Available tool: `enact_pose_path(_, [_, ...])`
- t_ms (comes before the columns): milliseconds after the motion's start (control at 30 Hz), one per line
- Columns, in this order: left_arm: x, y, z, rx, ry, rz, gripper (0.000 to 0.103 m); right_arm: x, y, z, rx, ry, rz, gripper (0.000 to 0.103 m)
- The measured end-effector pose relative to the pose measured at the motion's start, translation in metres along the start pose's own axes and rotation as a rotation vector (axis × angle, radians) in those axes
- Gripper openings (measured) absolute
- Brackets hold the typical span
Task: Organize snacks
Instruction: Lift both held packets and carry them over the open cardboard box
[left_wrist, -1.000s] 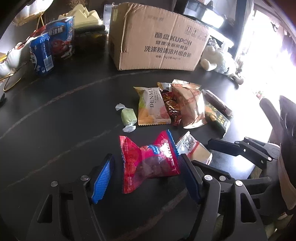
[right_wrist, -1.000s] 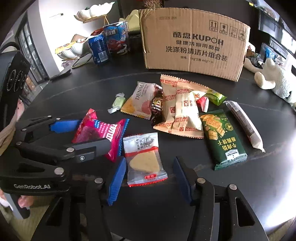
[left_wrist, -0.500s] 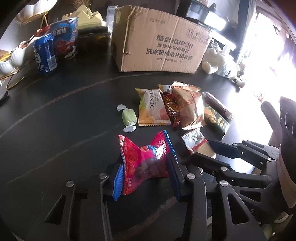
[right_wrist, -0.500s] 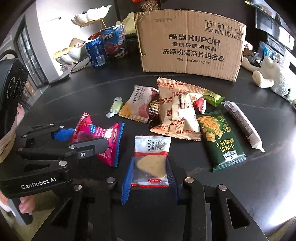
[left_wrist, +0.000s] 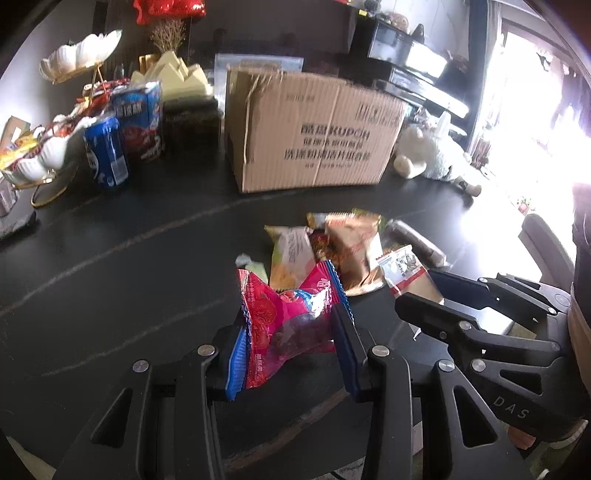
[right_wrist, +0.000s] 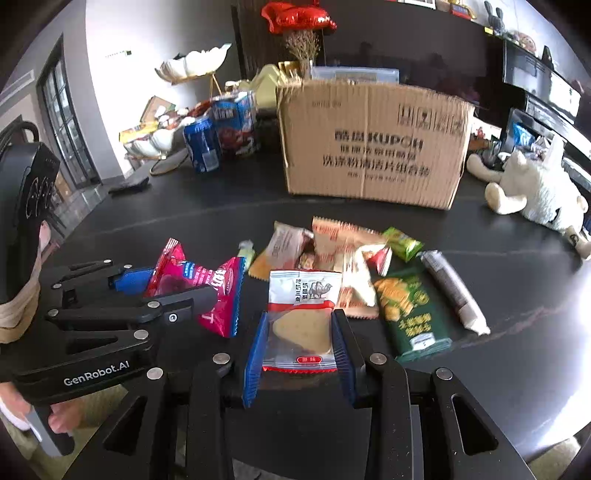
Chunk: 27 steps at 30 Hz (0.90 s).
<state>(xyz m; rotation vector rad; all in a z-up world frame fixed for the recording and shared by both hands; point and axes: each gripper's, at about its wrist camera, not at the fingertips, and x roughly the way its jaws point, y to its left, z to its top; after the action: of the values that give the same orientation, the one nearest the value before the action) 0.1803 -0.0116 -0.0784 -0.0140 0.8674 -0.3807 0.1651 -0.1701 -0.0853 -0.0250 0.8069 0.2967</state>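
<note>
Both packets are gripped and off the dark desk (right_wrist: 498, 266): this is the carrying step, just after the pick. The left hand-held gripper (left_wrist: 291, 345) is clenched on a red packet (left_wrist: 291, 317), its blue pads (left_wrist: 238, 363) pressed into the packet's two sides so the wrapper bulges and its ends fan out above them. The right hand-held gripper (right_wrist: 297, 345) is clenched on a clear biscuit packet (right_wrist: 301, 317), pads along its two long edges, the printed top standing free ahead of the fingers. The jaws of both have just been closing on these packets.

The rest of the snack pile (right_wrist: 351, 266) lies on the desk ahead, between the grippers and the cardboard box (right_wrist: 373, 144), which stands upright at the far side with its top flaps raised. I judge the box to be the likely place for the snacks, though the task does not name one and its inside is hidden.

The next move, then, calls for raising both packets over the pile and above the box's near wall, keeping the grip firm on slippery film, and letting go only once each is past the rim. The two grippers travel close together, so they need room between them.
</note>
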Motion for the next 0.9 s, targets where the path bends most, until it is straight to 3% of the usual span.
enact_pose_path(433, [-0.032,-0.013,0.055,0.032,-0.114,0.015,0.041,-0.037,-0.017,0.054,0.019,-0.142,-0.015,0.036])
enact_pose_path(900, [-0.045,-0.020,0.120,0.074,-0.205,0.061,0.041,-0.046,-0.039,0.110,0.039,-0.231,-0.014,0.036])
